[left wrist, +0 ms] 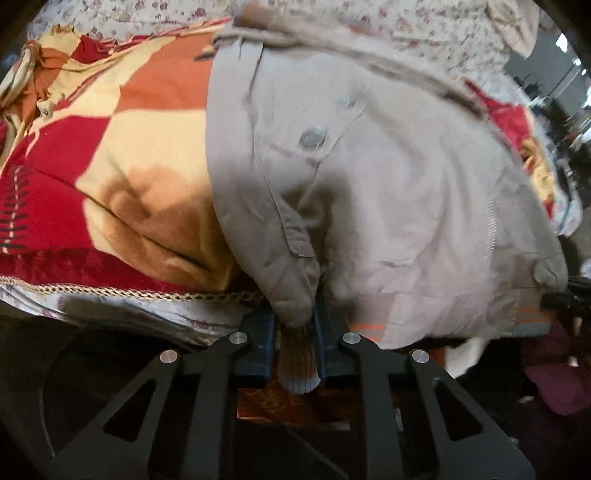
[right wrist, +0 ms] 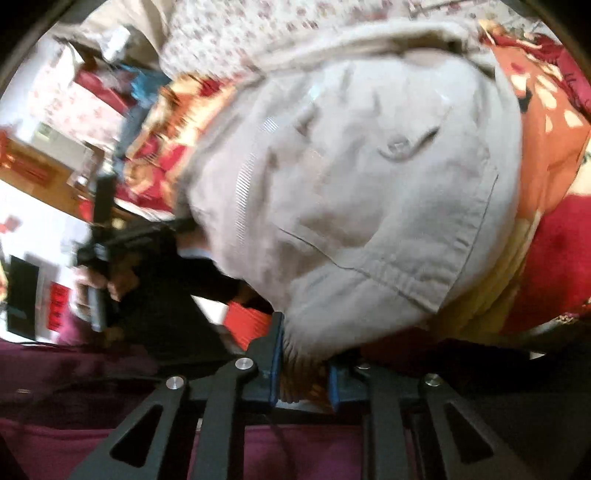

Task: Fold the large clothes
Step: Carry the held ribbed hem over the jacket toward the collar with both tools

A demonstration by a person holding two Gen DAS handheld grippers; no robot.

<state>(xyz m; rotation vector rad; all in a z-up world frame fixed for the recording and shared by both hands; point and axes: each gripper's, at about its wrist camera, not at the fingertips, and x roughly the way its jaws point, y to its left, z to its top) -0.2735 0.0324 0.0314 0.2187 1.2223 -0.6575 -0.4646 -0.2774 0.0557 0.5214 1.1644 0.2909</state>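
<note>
A large beige-grey jacket (left wrist: 369,177) with snap buttons and ribbed knit trim lies on a red, orange and cream blanket (left wrist: 110,155). My left gripper (left wrist: 297,354) is shut on the jacket's ribbed hem, which sticks out between the blue pads. In the right wrist view the same jacket (right wrist: 369,192) fills the middle, with a chest pocket showing. My right gripper (right wrist: 304,373) is shut on another bunch of its ribbed edge. The left gripper (right wrist: 99,258) and the hand holding it show blurred at the left.
The blanket (right wrist: 554,240) lies over a floral bedsheet (left wrist: 406,22) on a bed. The bed's near edge with braided trim (left wrist: 129,291) runs below the blanket. My maroon clothing (right wrist: 110,406) sits close under the right gripper. Room furniture shows blurred at left (right wrist: 37,158).
</note>
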